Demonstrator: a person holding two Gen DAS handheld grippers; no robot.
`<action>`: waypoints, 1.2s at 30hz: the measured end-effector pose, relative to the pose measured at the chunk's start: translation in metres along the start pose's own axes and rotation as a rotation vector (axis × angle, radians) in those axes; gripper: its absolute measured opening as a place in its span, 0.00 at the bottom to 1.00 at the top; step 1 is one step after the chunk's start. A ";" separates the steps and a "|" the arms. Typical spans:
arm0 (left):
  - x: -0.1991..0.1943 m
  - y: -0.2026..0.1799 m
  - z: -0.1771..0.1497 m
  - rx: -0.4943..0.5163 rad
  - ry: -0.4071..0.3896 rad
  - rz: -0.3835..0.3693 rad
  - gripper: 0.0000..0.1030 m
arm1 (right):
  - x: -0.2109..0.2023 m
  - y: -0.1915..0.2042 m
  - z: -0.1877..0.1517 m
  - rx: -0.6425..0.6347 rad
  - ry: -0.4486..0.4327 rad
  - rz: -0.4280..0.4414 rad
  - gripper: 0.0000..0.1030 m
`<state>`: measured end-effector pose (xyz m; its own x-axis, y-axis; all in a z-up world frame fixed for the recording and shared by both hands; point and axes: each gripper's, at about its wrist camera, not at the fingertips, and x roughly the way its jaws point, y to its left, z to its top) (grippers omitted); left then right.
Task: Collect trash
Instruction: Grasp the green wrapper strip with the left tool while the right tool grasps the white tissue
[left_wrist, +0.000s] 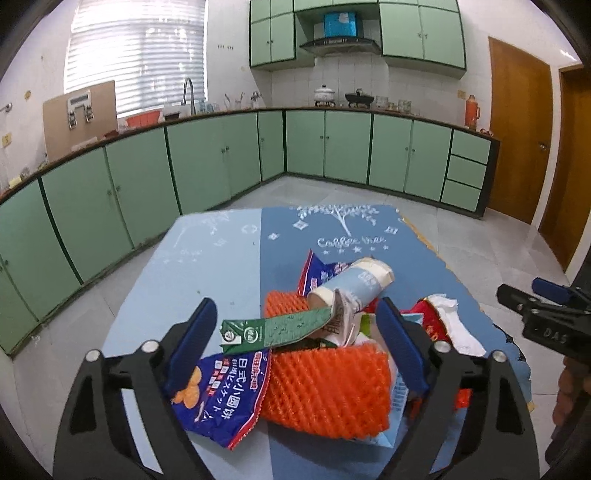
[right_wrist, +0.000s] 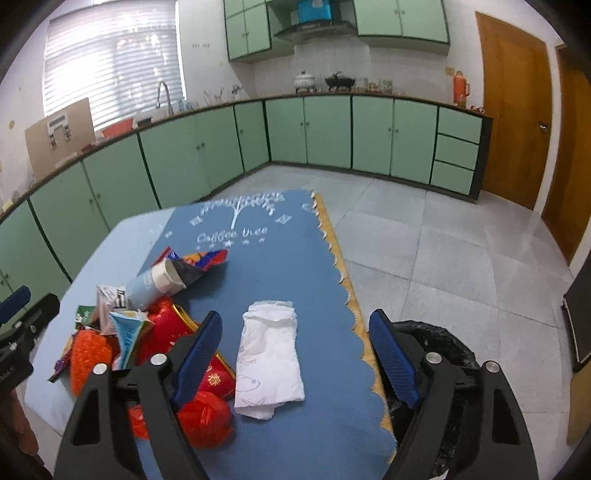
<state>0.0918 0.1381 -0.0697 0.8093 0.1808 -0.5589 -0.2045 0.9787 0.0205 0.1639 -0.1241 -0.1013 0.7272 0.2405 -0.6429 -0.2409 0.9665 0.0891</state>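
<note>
A heap of trash lies on the blue-clothed table: an orange foam net, a blue snack bag, a green carton strip, a light-blue paper cup and a red packet. My left gripper stands open around the net and carton, its pads not pressing on them. A folded white tissue lies apart on the cloth. My right gripper hangs open above it, with crumpled red plastic by its left finger. The right gripper also shows at the left wrist view's right edge.
A bin lined with a black bag stands on the floor just off the table's right edge. Green kitchen cabinets run along the far walls, and a wooden door is at the right. Grey tiled floor surrounds the table.
</note>
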 end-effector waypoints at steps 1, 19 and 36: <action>0.005 0.001 -0.002 -0.002 0.010 0.002 0.81 | 0.005 0.002 -0.001 -0.006 0.010 0.001 0.75; 0.072 0.003 -0.009 0.004 0.131 -0.044 0.67 | 0.066 0.014 -0.007 -0.036 0.151 -0.004 0.64; 0.075 -0.014 -0.007 0.025 0.085 -0.106 0.07 | 0.086 0.015 -0.018 -0.030 0.242 0.034 0.33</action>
<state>0.1514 0.1371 -0.1179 0.7757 0.0683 -0.6274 -0.1056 0.9942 -0.0224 0.2113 -0.0907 -0.1691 0.5440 0.2406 -0.8038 -0.2838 0.9543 0.0935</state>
